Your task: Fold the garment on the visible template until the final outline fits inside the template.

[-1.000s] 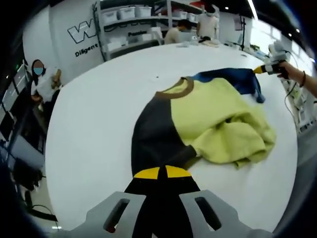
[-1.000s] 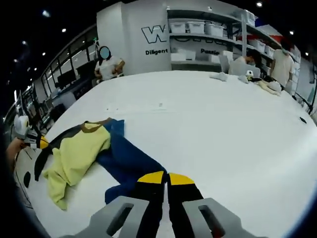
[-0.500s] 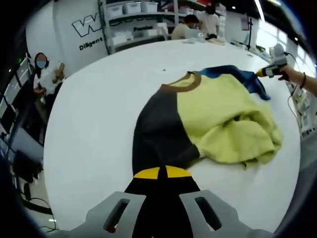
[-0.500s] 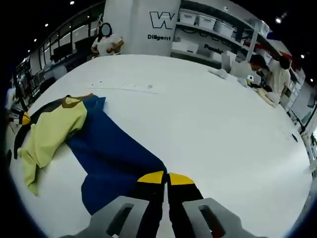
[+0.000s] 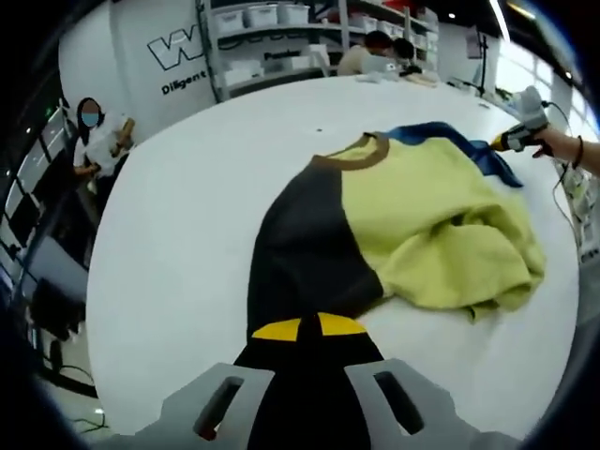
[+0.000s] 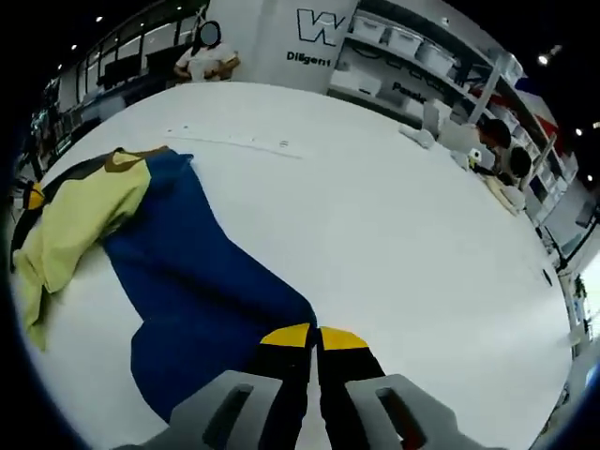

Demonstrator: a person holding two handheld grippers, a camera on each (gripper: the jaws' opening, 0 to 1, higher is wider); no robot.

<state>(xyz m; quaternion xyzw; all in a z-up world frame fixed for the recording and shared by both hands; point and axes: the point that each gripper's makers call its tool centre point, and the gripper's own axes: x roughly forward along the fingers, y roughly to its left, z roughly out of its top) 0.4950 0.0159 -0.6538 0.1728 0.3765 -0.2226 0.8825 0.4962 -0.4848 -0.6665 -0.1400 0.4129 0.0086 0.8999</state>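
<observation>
A sweater with a crumpled yellow body (image 5: 431,216), a brown collar (image 5: 352,155), a dark grey sleeve (image 5: 309,244) and a blue sleeve (image 6: 197,272) lies on the white table (image 5: 178,244). My left gripper (image 5: 309,326) is shut on the end of the dark grey sleeve. My right gripper (image 6: 314,336) is shut on the end of the blue sleeve, which is drawn out long and flat from the yellow body (image 6: 75,220). In the left gripper view the right gripper (image 5: 511,141) and a hand (image 5: 562,145) sit past the blue sleeve (image 5: 459,141).
Small faint marks (image 6: 281,143) dot the table beyond the sweater. Shelves with white bins (image 6: 412,47) line the back wall. A person (image 5: 94,141) stands beyond the table's far edge and others (image 6: 511,159) sit at the back. The table edge (image 5: 94,366) runs close on my left.
The right gripper has drawn the blue sleeve outward, so it now lies longer and flatter. The yellow body has opened out a little. Both grippers stay shut.
</observation>
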